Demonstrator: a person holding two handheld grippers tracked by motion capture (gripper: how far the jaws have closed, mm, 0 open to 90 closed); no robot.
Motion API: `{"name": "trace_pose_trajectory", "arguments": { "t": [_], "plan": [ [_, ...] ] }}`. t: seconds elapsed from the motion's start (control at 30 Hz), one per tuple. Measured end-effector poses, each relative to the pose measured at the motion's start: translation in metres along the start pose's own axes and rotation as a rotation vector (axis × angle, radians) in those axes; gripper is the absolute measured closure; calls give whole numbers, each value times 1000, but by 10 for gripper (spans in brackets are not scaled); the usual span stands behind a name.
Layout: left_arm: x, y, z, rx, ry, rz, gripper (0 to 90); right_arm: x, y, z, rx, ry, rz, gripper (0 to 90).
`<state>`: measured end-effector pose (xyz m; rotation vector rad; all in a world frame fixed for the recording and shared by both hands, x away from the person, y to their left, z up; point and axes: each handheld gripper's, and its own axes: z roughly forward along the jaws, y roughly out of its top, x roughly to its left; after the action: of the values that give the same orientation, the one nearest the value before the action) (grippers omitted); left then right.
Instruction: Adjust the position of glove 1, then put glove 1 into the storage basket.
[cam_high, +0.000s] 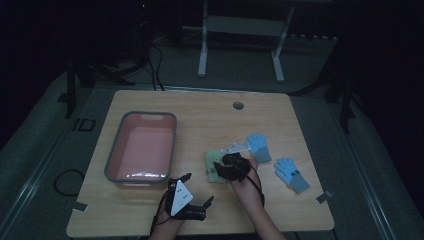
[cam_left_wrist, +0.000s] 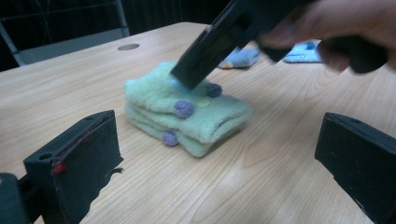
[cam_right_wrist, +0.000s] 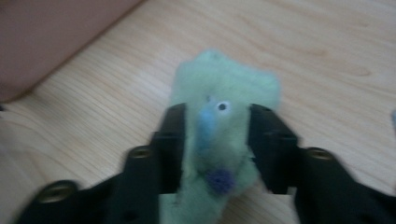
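On wood table (cam_high: 210, 120), right gripper (cam_right_wrist: 215, 140) apparently pinches green glove (cam_right_wrist: 224, 88); left gripper (cam_left_wrist: 219, 158) spread.

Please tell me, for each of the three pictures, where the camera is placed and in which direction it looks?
High view: above the person's side, looking forward and down on the table; both forearms, left gripper and right gripper show.
Left gripper view: on the left gripper, looking low across the table at the green gloves; its open jaws show.
Right gripper view: on the right gripper, looking down; its jaws flank the green gloves.
All three share the green gloves.
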<state>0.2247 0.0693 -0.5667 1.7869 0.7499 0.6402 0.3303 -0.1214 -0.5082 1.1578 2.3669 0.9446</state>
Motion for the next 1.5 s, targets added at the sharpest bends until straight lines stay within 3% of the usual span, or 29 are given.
{"name": "trace_pose_trajectory", "arguments": {
  "t": [0.07, 0.1, 0.13, 0.2, 0.3, 0.4, 0.43, 0.47, 0.57, 0.77, 0.83, 0.93, 1.03, 1.1, 1.2, 1.43, 1.5],
  "plan": [
    [1, 1, 3, 43, -16, 6, 10, -7, 0, -7, -21, 34, 6, 421],
    [1, 1, 3, 43, -16, 6, 10, -7, 0, -7, -21, 34, 6, 421],
    [3, 3, 6, 83, -71, 0, 10, -15, 0, -12, -29, 71, 5, 281],
    [5, 3, 8, 107, -108, -18, 10, -22, -2, -15, -20, 124, 0, 180],
    [9, 6, 10, 139, -144, -43, 10, -31, -4, -19, -29, 218, 15, 138],
    [11, 7, 10, 141, -161, -58, 10, -33, -4, -22, -51, 244, -2, 138],
    [13, 9, 12, 150, -194, -73, 10, -33, -4, -22, -51, 244, -2, 139],
    [13, 10, 12, 153, -215, -61, 10, -37, -2, -25, -91, 243, -34, 141],
    [9, 12, 15, 178, -225, 0, 10, -43, 2, -30, -124, 231, -64, 139],
    [5, 18, 18, 192, -255, 58, 10, -60, 9, -35, -102, 244, -19, 135],
    [4, 23, 19, 187, -255, 85, 61, -63, 11, -35, -113, 262, -15, 105],
    [6, 30, 23, 190, -268, 123, 67, -65, 14, -32, -114, 298, -4, 105],
    [7, 36, 29, 177, -273, 169, 137, -67, 16, -24, -91, 307, -15, 179],
    [8, 40, 34, 177, -274, 209, 168, -67, 17, -18, -77, 274, -46, 295],
    [8, 43, 41, 191, -276, 249, 232, -67, 19, -8, -64, 291, -48, 398],
    [11, 41, 57, 242, -292, 335, 363, -66, 24, 24, 2, 316, -22, 367],
    [14, 39, 60, 264, -297, 342, 412, -64, 25, 34, 23, 326, -16, 349]
  ]
}}
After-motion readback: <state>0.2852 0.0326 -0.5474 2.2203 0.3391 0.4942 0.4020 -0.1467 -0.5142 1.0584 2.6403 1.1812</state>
